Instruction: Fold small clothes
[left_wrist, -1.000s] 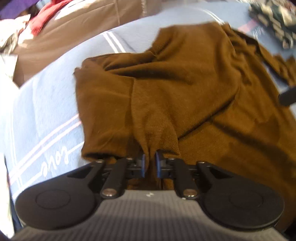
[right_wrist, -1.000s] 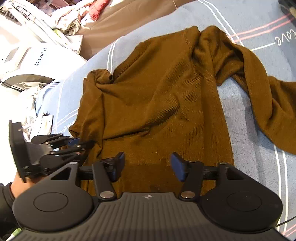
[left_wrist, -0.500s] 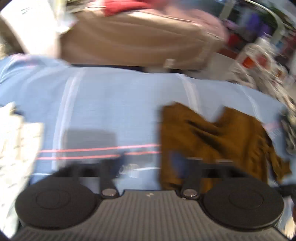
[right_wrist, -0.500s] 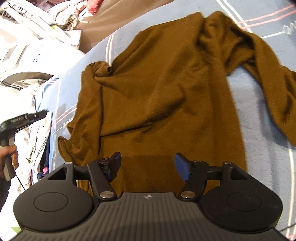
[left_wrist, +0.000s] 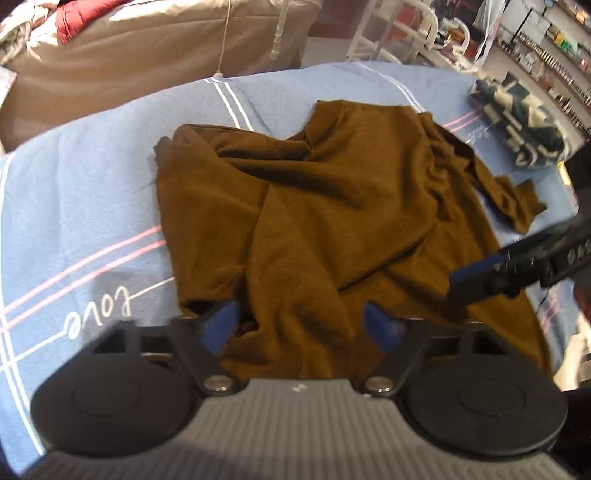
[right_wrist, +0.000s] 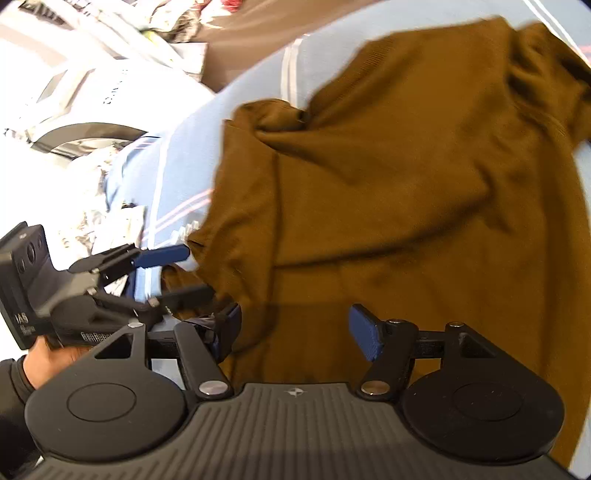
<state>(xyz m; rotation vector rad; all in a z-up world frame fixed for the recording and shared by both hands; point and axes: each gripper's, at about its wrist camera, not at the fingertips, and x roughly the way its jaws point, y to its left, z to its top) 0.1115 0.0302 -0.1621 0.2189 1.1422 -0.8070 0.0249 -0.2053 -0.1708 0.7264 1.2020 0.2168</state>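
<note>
A brown long-sleeved top (left_wrist: 332, 221) lies rumpled on a blue blanket (left_wrist: 74, 206); it also fills the right wrist view (right_wrist: 406, 206). My left gripper (left_wrist: 301, 319) is open, its blue-padded jaws spread over the near hem of the top. It also shows in the right wrist view (right_wrist: 184, 269), open at the top's left edge. My right gripper (right_wrist: 293, 326) is open and empty just above the top's near part. One of its fingers (left_wrist: 487, 273) reaches in from the right in the left wrist view.
A dark green patterned garment (left_wrist: 517, 125) lies at the blanket's far right. A brown couch (left_wrist: 147, 55) with clothes on it stands behind. White clutter and papers (right_wrist: 92, 92) lie to the left of the blanket.
My left gripper let go of the top's hem, swung away to the left, then came back open over the hem. My right gripper stayed open and moved closer to the top.
</note>
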